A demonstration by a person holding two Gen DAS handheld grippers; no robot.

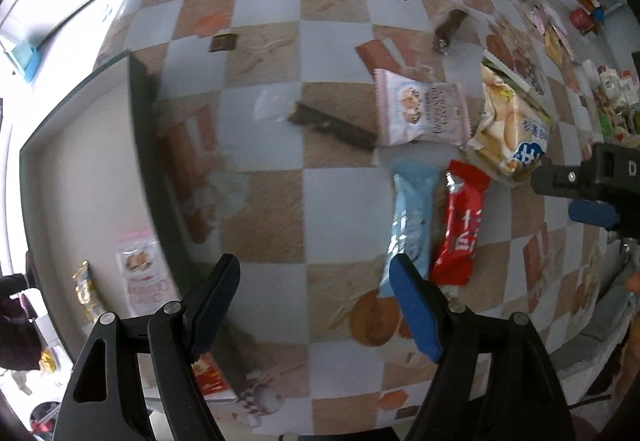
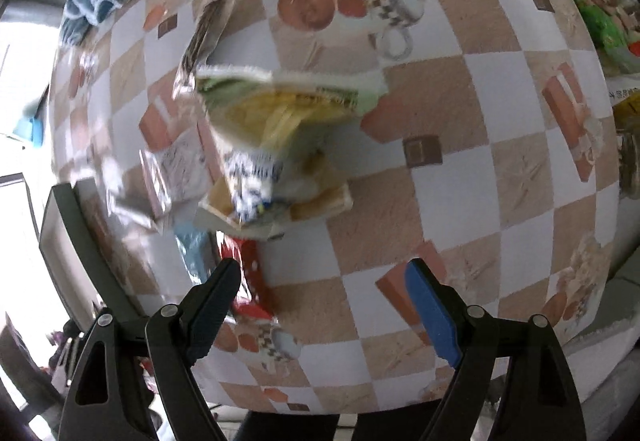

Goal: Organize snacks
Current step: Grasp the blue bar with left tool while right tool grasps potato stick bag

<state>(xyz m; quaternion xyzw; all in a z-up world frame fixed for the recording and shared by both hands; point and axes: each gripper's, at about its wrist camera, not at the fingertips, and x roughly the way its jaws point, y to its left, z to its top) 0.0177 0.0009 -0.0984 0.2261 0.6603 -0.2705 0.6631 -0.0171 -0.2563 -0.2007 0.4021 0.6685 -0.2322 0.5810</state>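
Sorting snacks: loose cluster mid-desk, pink-white packet (image 1: pixel 422 113), yellow biscuit bag (image 1: pixel 510 129), pale-blue bar (image 1: pixel 412 217) and red bar (image 1: pixel 462 225) side by side, dark stick (image 1: pixel 332 127) just left of the pink-white packet. Open box (image 1: pixel 92 177) at left desk (image 1: pixel 272 209) edge already holds few packets, likely drop target. Left tongs (image 1: pixel 316 281) open, empty, above desk near blue bar. Right tongs (image 2: pixel 324 281) open, empty, over bare checkered cloth beside pile; view blurred.

Snack pile (image 1: pixel 440 145) right; bare tablecloth (image 1: pixel 272 209) left.
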